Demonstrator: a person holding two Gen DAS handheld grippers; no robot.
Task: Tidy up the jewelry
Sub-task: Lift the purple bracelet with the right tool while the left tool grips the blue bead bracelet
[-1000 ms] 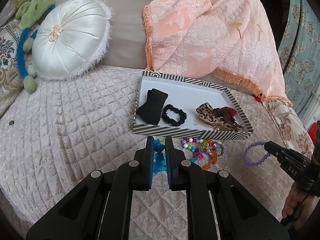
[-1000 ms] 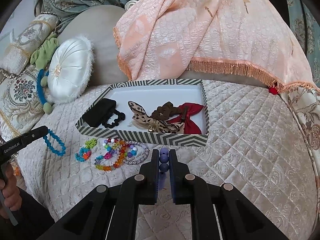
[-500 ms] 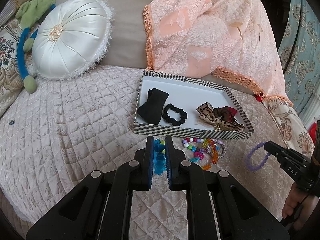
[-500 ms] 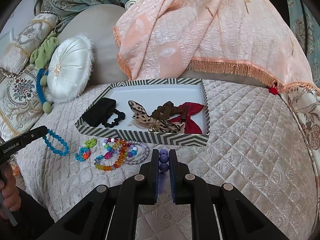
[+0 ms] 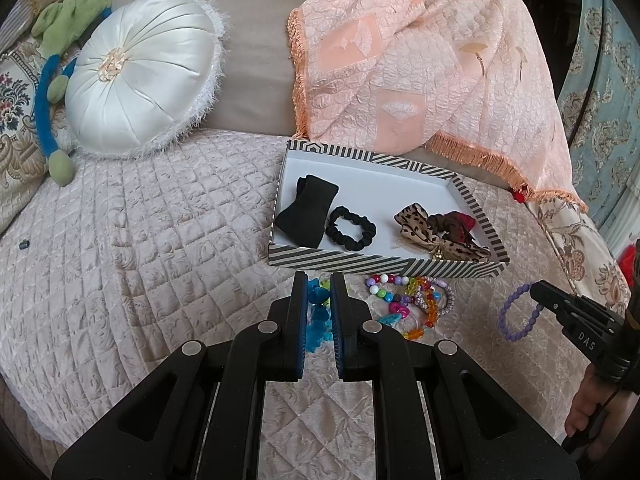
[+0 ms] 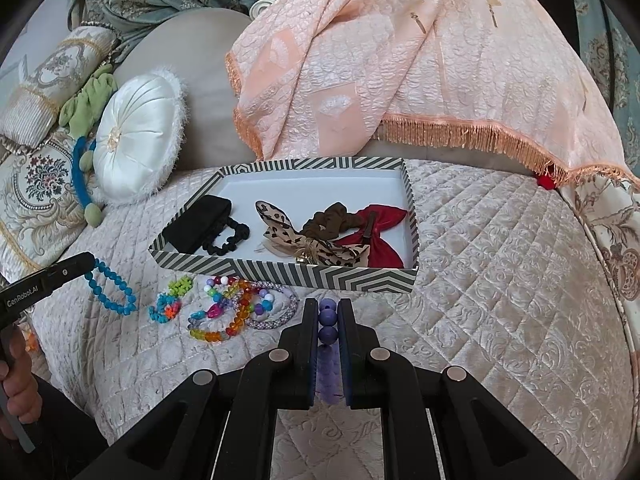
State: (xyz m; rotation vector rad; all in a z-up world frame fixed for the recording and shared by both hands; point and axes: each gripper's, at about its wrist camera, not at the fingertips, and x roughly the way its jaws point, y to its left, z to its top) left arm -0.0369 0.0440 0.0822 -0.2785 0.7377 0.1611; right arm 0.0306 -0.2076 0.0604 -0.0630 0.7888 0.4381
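Currently the left gripper (image 5: 319, 286) pinches a blue faceted bead bracelet (image 6: 110, 290), which dangles from its tips above the quilted beige bedspread (image 5: 132, 240). Over on the other side, the right gripper (image 6: 327, 312) is clamped on a purple round-bead bracelet (image 5: 518, 312), also lifted off the cover. Between them, a small heap of multicoloured bead bracelets (image 6: 240, 310) lies on the bedspread just in front of the shallow striped black-and-white cardboard tray (image 6: 288, 272). Inside the tray sit a black fabric bow (image 5: 308, 210), a black scrunchie (image 5: 351, 233), a leopard-print bow (image 6: 308, 242), a brown scrunchie (image 6: 332, 220) and a red satin bow (image 6: 380, 232).
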